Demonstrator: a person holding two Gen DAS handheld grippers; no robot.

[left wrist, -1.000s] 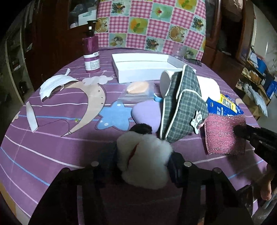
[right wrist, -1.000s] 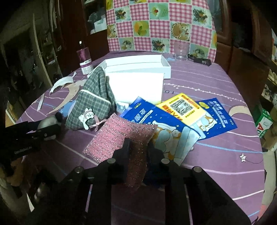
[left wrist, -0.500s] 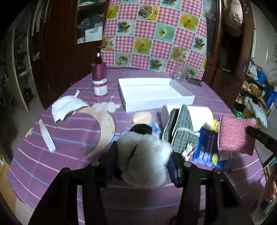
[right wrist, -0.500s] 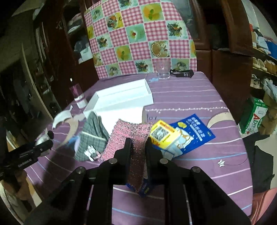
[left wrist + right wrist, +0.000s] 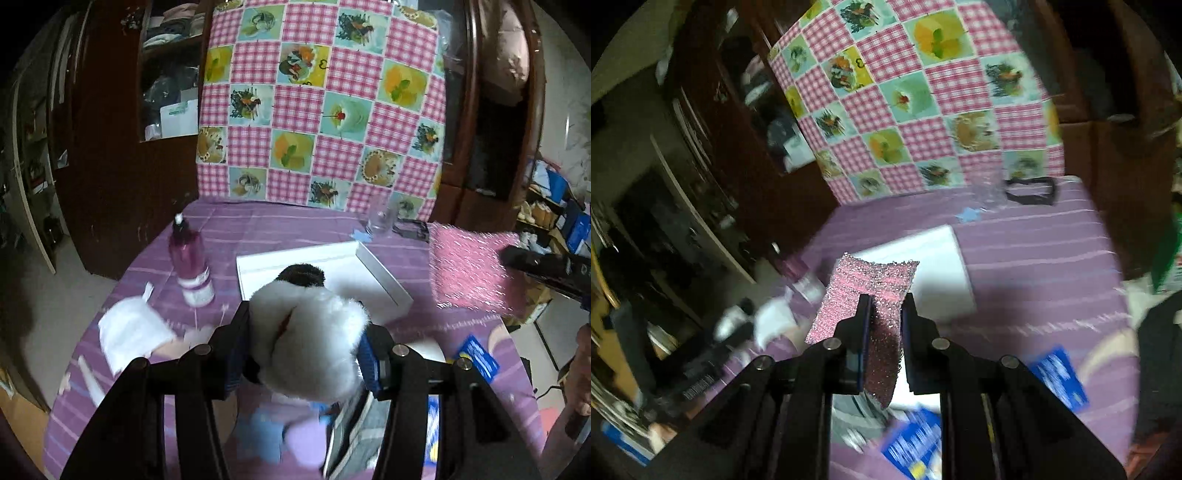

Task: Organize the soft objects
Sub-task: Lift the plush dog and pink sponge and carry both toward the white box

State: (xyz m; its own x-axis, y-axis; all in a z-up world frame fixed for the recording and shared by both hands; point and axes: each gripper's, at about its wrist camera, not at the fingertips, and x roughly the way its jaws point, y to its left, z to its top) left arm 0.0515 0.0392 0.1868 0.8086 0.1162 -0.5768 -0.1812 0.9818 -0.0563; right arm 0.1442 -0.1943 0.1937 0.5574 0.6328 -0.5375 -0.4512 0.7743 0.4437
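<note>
Angling downward, left claw (image 5: 306, 350) (gripping plush (image 5: 314, 332))

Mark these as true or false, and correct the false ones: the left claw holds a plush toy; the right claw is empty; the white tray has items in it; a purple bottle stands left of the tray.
1. The left claw holds a white plush toy. True.
2. The right claw is empty. False: it grips a pink scrubbing pad.
3. The white tray has items in it. False: its visible part looks empty.
4. A purple bottle stands left of the tray. True.
</note>
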